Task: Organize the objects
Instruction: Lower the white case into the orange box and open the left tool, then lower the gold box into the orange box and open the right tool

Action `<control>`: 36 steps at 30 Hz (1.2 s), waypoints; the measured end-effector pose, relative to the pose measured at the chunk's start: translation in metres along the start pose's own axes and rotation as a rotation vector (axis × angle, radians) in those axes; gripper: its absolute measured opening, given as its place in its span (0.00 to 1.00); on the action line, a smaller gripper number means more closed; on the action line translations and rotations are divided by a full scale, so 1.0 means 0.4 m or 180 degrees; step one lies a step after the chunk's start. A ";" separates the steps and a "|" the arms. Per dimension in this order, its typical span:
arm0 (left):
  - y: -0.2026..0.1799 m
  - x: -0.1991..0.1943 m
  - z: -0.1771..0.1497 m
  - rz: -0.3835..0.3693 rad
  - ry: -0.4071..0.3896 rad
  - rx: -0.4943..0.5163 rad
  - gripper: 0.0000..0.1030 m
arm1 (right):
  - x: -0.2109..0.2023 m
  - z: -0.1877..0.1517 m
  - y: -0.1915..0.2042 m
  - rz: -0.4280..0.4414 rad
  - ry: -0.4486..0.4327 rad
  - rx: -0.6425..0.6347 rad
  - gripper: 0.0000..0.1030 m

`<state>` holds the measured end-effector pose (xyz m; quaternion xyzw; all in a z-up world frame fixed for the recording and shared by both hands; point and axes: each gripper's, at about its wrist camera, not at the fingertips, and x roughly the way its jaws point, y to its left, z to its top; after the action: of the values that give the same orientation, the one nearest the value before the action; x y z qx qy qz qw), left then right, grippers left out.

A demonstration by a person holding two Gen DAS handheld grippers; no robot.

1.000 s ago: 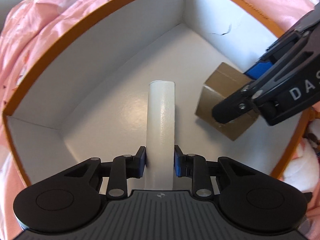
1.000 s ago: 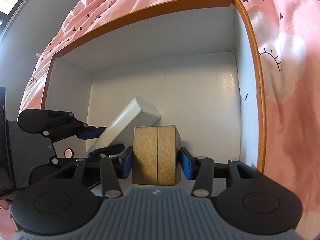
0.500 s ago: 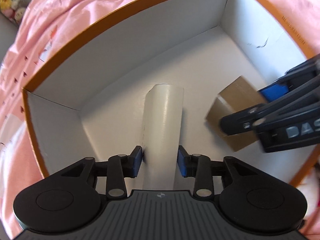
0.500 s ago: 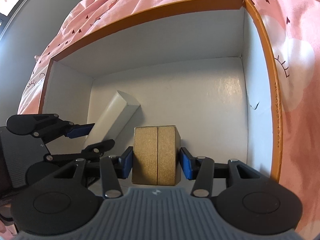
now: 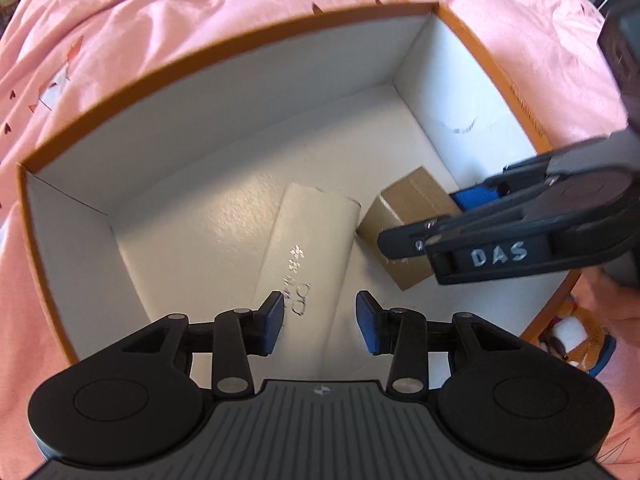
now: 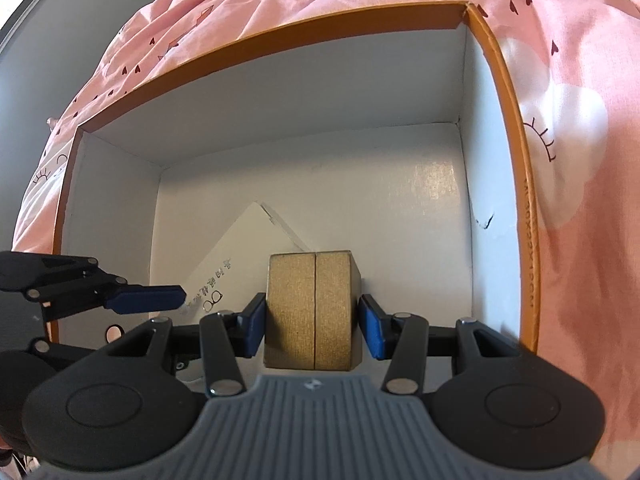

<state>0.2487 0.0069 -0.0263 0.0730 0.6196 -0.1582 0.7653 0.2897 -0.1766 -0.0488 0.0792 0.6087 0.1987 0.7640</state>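
A long white carton (image 5: 312, 248) with printed glasses lies flat on the floor of an orange-rimmed white storage box (image 5: 200, 64). My left gripper (image 5: 320, 322) hovers above its near end, open, blue pads clear of the carton on both sides. A small brown cardboard box (image 6: 312, 312) stands on the storage box floor beside the carton's far end. My right gripper (image 6: 312, 328) is shut on it, a pad against each side. The left wrist view shows the right gripper (image 5: 420, 218) straddling the brown box (image 5: 408, 208) from the right. In the right wrist view the carton (image 6: 244, 252) runs diagonally at the left.
The storage box (image 6: 280, 28) sits on a pink sheet (image 5: 200, 0) printed with hearts and clouds. Its white floor is bare behind the two cartons. A plush toy (image 5: 572, 340) lies outside the rim at lower right. One left finger (image 6: 144, 298) reaches in from the left.
My left jaws have opened and let go of the white carton, which has tipped from leaning upright to lying flat. The left gripper has risen and rolled. The right gripper still holds the brown box.
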 end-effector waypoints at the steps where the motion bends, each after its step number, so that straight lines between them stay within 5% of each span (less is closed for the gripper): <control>1: 0.009 -0.016 0.005 0.0032 -0.0052 -0.0010 0.46 | 0.004 0.003 0.003 -0.0039 -0.0006 -0.0020 0.49; 7: 0.051 -0.110 0.003 0.0127 -0.0320 0.0062 0.46 | 0.028 0.029 0.058 -0.0185 -0.0114 -0.0430 0.49; 18: 0.075 -0.092 -0.018 0.0353 -0.0343 0.0779 0.46 | 0.087 0.072 0.159 0.0316 -0.0093 -0.0915 0.49; 24: 0.053 -0.028 0.012 0.0419 -0.0365 0.1120 0.49 | 0.055 0.079 0.155 -0.0077 -0.0175 -0.1285 0.49; 36: 0.021 0.095 0.043 0.0594 -0.0140 0.1431 0.45 | 0.060 0.069 0.147 -0.0206 -0.0040 -0.1798 0.51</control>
<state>0.2742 0.0039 -0.0602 0.2950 0.5427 -0.2224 0.7544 0.3086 -0.1104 -0.0423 -0.1550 0.5267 0.3354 0.7656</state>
